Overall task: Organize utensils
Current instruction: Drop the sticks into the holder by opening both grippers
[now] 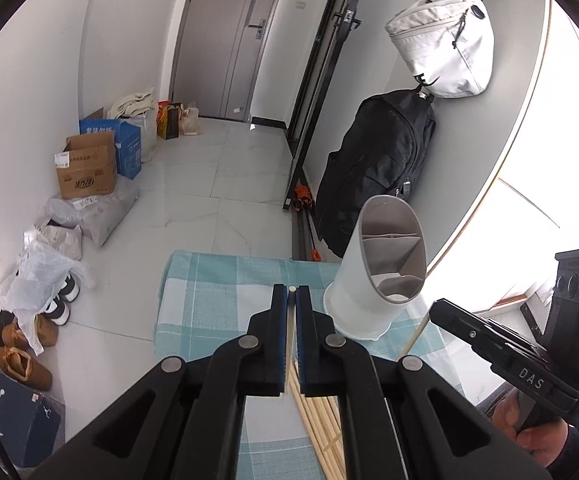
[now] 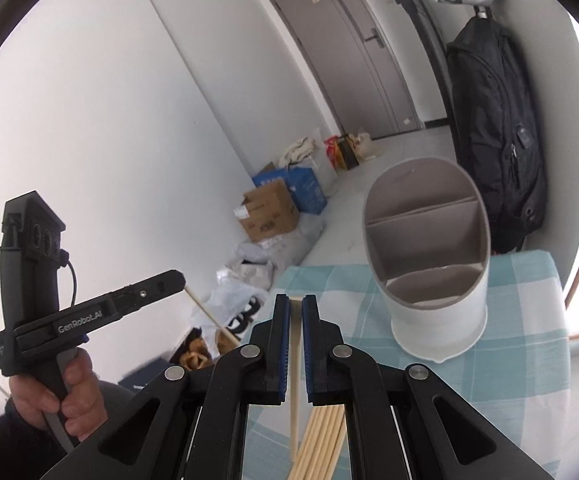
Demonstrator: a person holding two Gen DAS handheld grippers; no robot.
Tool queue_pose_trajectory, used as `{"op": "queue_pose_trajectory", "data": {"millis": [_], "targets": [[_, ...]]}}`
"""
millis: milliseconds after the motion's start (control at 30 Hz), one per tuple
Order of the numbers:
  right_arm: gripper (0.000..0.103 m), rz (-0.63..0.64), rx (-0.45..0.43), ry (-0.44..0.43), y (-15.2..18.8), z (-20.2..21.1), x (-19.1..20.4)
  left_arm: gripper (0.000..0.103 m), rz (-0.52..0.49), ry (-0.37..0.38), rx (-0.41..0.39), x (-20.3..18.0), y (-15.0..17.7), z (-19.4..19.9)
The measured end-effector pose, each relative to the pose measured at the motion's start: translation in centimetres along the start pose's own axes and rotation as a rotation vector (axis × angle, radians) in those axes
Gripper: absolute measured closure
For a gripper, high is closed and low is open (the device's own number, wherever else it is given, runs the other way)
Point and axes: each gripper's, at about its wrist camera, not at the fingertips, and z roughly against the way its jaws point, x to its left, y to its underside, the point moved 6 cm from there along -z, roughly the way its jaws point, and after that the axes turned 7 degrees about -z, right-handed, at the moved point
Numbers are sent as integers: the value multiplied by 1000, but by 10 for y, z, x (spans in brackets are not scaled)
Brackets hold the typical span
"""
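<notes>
A white utensil holder [image 1: 373, 276] with grey divided compartments stands on the blue checked cloth [image 1: 209, 280], empty; it also shows in the right wrist view [image 2: 433, 280]. My left gripper [image 1: 290, 292] is shut on a pale wooden chopstick [image 1: 289, 340], held above the cloth left of the holder. My right gripper [image 2: 296, 300] is shut on another chopstick [image 2: 295, 360], in front of the holder. A pile of several chopsticks [image 2: 321, 440] lies on the cloth below both grippers, also in the left wrist view [image 1: 321, 428].
The cloth-covered table [image 2: 529, 360] stands by a wall with a black backpack [image 1: 373, 168] and a white bag [image 1: 445, 48]. Boxes [image 1: 89, 164], bags and shoes [image 1: 25, 356] line the floor at left. A grey door [image 1: 225, 40] is beyond.
</notes>
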Motion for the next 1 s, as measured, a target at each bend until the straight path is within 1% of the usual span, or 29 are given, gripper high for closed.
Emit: {"op": "queue_pose_trajectory", "data": {"millis": [200, 400, 600, 700, 900, 1000], "targets": [[98, 4, -64, -24, -13, 20, -2, 103, -46, -2, -3, -18, -12, 2], [98, 55, -126, -27, -41, 44, 3, 103, -77, 6, -3, -35, -33, 3], [97, 68, -168, -17, -88, 59, -3, 103, -72, 33, 1, -45, -61, 5], [97, 72, -186, -8, -114, 63, -8, 103, -73, 47, -7, -52, -81, 6], [98, 62, -209, 8, -166, 59, -23, 103, -79, 79, -22, -64, -117, 3], [98, 70, -225, 15, -184, 57, -26, 103, -84, 94, -33, -69, -134, -1]]}}
